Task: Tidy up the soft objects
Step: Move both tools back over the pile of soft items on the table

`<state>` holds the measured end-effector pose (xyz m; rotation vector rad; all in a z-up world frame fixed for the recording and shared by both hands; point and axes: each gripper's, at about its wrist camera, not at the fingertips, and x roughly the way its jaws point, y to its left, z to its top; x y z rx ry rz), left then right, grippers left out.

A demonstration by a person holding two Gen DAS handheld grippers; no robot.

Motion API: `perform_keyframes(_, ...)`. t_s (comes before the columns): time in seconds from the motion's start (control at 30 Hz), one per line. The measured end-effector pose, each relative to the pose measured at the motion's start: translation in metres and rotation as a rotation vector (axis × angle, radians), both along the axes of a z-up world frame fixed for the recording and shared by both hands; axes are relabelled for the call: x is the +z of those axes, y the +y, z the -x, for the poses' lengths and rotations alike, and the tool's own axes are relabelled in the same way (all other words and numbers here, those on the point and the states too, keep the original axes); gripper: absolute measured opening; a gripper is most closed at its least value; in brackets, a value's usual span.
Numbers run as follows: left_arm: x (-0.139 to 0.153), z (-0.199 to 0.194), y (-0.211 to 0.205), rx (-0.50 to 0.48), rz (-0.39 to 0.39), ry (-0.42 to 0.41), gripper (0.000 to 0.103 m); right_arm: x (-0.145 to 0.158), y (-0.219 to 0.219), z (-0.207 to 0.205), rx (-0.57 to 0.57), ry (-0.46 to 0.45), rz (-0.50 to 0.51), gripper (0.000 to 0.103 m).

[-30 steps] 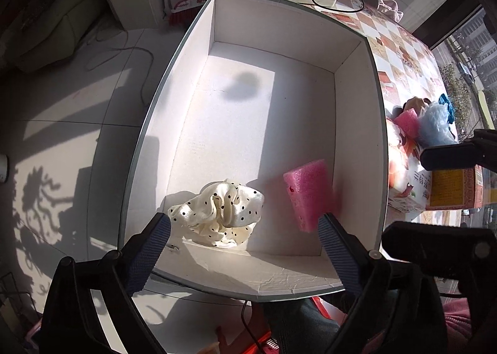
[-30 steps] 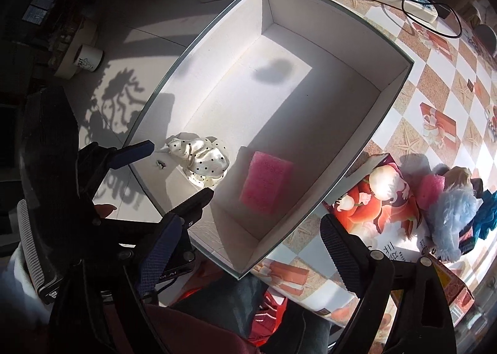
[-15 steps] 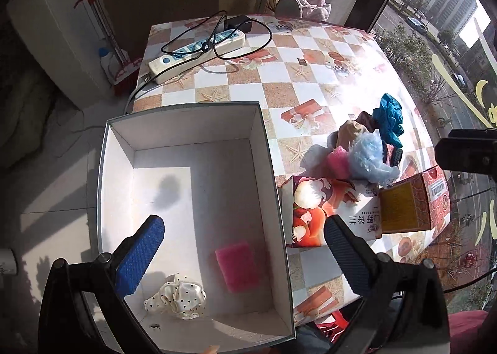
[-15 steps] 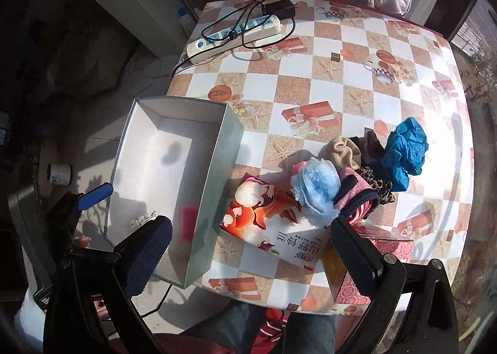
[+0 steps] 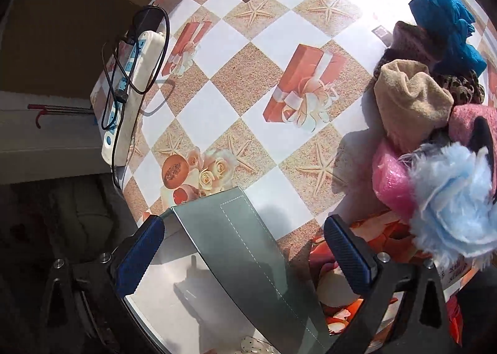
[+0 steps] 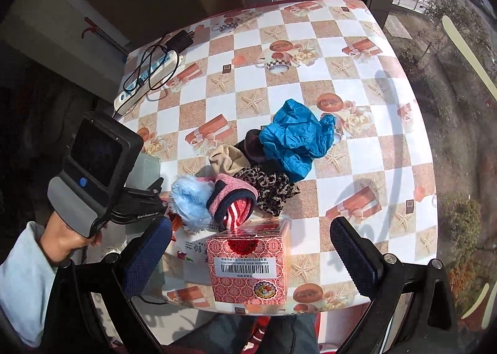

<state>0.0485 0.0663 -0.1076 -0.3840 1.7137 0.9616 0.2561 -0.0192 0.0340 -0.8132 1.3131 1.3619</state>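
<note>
Both grippers hang over a checked table [image 6: 366, 124] with their jaws spread wide and nothing between them; the right gripper [image 6: 248, 256] has just been opening, and below it stands a red carton [image 6: 248, 264]; the left gripper [image 5: 245, 256] hovers above the grey wall of a box [image 5: 248, 257], where a spotted scrunchie [image 5: 253, 347] peeks in at the bottom edge; a hand [image 6: 66, 237] holds the left gripper's body. The soft things lie heaped mid-table, touching one another: a blue cloth [image 6: 295, 139], a tan cloth [image 5: 410, 102], a leopard scrunchie [image 6: 270, 189], a pink knit piece [image 6: 233, 198], a pale-blue puff [image 5: 450, 201] and a pink sponge [image 5: 388, 180]; a power strip [image 5: 127, 96] lies near the far-left edge.
</note>
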Motion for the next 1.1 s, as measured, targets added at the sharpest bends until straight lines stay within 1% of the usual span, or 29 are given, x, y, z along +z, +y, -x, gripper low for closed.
perform_keyframes(0.03,-0.006,-0.003,-0.001,-0.031,0.010,0.033,0.103,-0.003,0.000,-0.009,-0.012,0.007,0.004,0.102)
perform_keyframes(0.1,-0.017,-0.008,-0.007,-0.104,0.025,0.126,0.103,-0.010,0.000,-0.024,-0.039,0.019,0.018,0.102)
perform_keyframes(0.17,-0.021,-0.008,-0.011,-0.158,0.047,0.172,0.103,-0.017,0.000,-0.036,-0.063,0.037,0.032,0.103)
perform_keyframes(0.27,-0.020,-0.008,-0.019,-0.216,0.080,0.185,0.103,-0.027,0.002,-0.048,-0.083,0.063,0.053,0.102)
perform_keyframes(0.37,-0.017,-0.013,-0.028,-0.287,0.078,0.212,0.103,-0.035,0.004,-0.052,-0.086,0.085,0.066,0.103)
perform_keyframes(0.47,-0.013,-0.024,-0.038,-0.358,0.089,0.220,0.103,-0.041,0.005,-0.053,-0.087,0.107,0.077,0.102)
perform_keyframes(0.5,-0.012,-0.026,-0.040,-0.368,0.098,0.214,0.103,-0.042,0.005,-0.053,-0.087,0.110,0.078,0.102)
perform_keyframes(0.7,-0.004,-0.030,-0.048,-0.363,0.150,0.158,0.103,-0.049,0.005,-0.055,-0.091,0.118,0.089,0.102)
perform_keyframes(0.77,0.004,-0.027,-0.047,-0.348,0.130,0.146,0.103,-0.052,0.007,-0.058,-0.093,0.115,0.094,0.102)
perform_keyframes(0.83,0.018,-0.021,-0.037,-0.272,0.106,0.094,0.103,-0.056,0.009,-0.061,-0.098,0.107,0.101,0.102)
perform_keyframes(0.9,0.036,-0.013,-0.024,-0.158,0.094,0.007,0.103,-0.063,0.014,-0.065,-0.105,0.105,0.117,0.102)
perform_keyframes(1.0,0.067,-0.003,-0.007,0.010,0.099,-0.183,0.103,-0.075,0.024,-0.069,-0.112,0.111,0.140,0.102)
perform_keyframes(1.1,0.082,0.002,0.002,0.146,0.165,-0.363,0.103,-0.086,0.037,-0.070,-0.118,0.124,0.161,0.102)
